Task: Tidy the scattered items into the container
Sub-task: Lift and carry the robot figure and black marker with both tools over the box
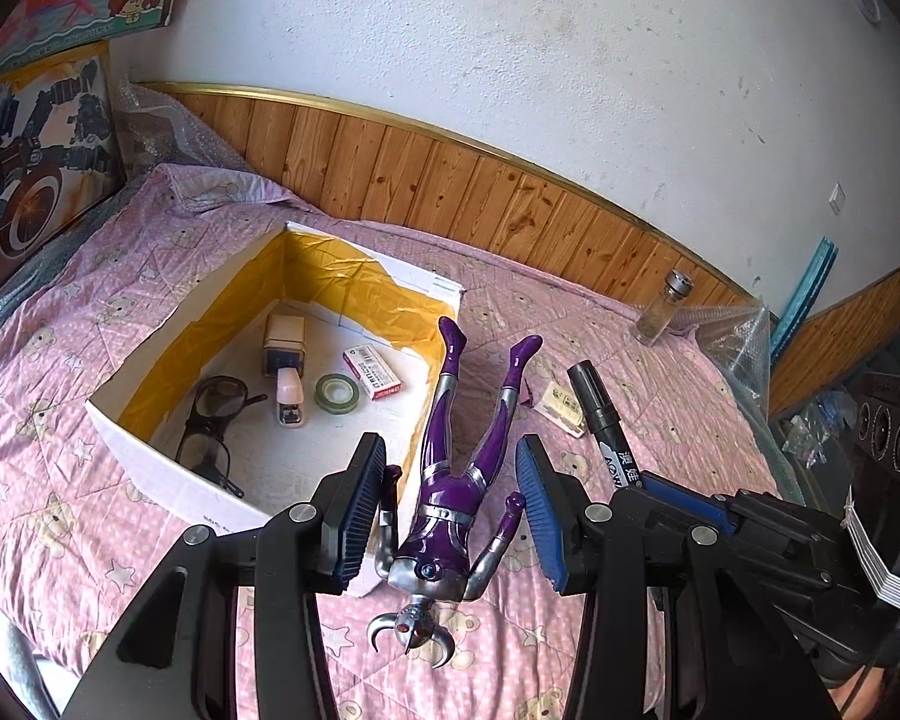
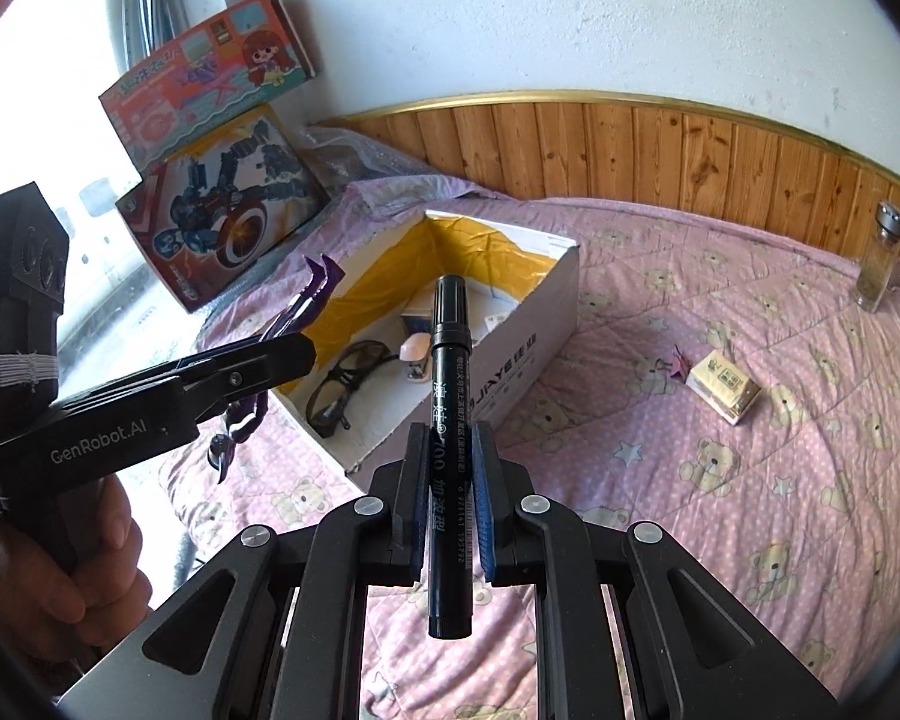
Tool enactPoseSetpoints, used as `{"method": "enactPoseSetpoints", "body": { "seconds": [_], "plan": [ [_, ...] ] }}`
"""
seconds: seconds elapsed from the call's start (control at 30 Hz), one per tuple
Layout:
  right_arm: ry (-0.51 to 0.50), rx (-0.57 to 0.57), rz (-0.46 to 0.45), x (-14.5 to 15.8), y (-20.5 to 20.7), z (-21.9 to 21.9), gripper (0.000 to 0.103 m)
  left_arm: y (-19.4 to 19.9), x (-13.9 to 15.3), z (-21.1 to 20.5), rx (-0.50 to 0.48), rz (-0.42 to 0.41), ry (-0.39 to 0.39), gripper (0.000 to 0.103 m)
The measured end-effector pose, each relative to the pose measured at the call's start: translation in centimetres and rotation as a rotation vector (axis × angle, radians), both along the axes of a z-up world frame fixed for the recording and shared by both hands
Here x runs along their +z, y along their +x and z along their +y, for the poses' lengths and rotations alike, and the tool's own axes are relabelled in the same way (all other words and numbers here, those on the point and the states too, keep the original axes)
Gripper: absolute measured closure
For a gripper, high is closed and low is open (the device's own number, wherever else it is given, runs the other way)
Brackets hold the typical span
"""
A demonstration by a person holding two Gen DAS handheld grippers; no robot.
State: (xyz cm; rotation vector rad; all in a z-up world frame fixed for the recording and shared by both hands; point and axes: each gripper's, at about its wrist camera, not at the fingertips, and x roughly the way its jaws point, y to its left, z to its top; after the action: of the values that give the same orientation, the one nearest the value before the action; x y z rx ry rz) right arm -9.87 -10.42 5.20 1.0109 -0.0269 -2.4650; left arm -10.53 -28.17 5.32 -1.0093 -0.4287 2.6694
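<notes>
A purple and silver toy figure (image 1: 450, 498) hangs head toward the camera between the pads of my left gripper (image 1: 450, 450). The pads press on its spread arms, and its legs reach over the near right corner of the white box (image 1: 150, 450) with yellow lining. In the right wrist view the left gripper (image 2: 294, 354) holds the figure (image 2: 306, 300) in the air to the left of the box (image 2: 528, 324). My right gripper (image 2: 450, 432) is shut on an upright black marker (image 2: 447, 420), just in front of the box.
Glasses (image 1: 210, 426), a stapler (image 1: 288, 396), a green tape roll (image 1: 337, 391) and a staple packet (image 1: 373, 372) lie in the box. A small yellow box (image 2: 723, 387) and a glass bottle (image 2: 879, 264) sit on the pink bedspread (image 2: 750, 510). Toy cartons (image 2: 228, 222) lean at the far left.
</notes>
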Motion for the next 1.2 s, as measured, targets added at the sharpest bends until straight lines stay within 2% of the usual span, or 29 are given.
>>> {"method": "enactPoseSetpoints", "body": {
  "seconds": [0.63, 1.2],
  "plan": [
    [-0.044, 0.052, -0.056, 0.0, -5.4, -2.4, 0.089, -3.8, -1.0, -4.6, 0.085, -0.034, 0.021, 0.057],
    [-0.075, 0.09, -0.116, -0.6, -11.8, -4.5, 0.089, -7.5, -3.2, -3.7, 0.008, -0.097, 0.021, 0.057]
  ]
}}
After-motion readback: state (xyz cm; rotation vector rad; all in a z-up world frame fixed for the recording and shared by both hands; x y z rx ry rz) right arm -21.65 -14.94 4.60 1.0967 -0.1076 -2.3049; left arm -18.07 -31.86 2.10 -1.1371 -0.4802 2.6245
